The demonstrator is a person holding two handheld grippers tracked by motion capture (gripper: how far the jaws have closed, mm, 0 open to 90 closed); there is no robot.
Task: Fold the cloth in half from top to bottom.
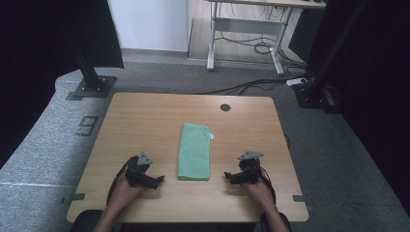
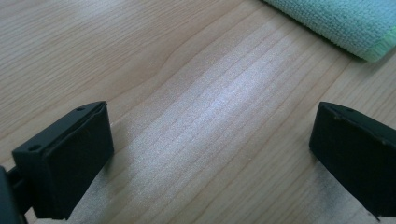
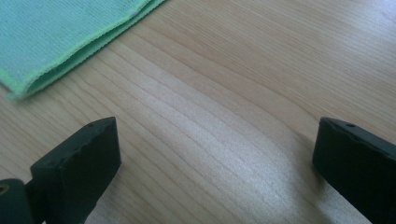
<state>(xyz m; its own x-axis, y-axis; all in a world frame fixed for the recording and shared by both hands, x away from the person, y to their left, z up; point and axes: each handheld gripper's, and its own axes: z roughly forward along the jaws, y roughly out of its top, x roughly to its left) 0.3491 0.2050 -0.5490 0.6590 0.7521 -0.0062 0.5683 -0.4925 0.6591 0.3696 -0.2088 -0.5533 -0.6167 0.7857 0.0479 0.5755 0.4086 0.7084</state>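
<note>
A folded green cloth [image 1: 194, 151] lies lengthwise in the middle of the wooden table [image 1: 145, 116], with a small white tag at its far right corner. My left gripper [image 1: 158, 181] rests low on the table just left of the cloth's near end, jaws wide open over bare wood [image 2: 212, 154]; the cloth's corner [image 2: 345, 23] shows at the top right of the left gripper view. My right gripper [image 1: 227, 177] sits to the right of the cloth's near end, also open [image 3: 215, 172], and the cloth's layered edge [image 3: 60, 37] appears at the top left of the right gripper view.
A round dark cable hole [image 1: 225, 107] sits near the table's far edge. Behind the table are black frame posts [image 1: 89, 72], a white desk's legs [image 1: 211, 43] and floor cables [image 1: 251, 87]. Grey carpet surrounds the table.
</note>
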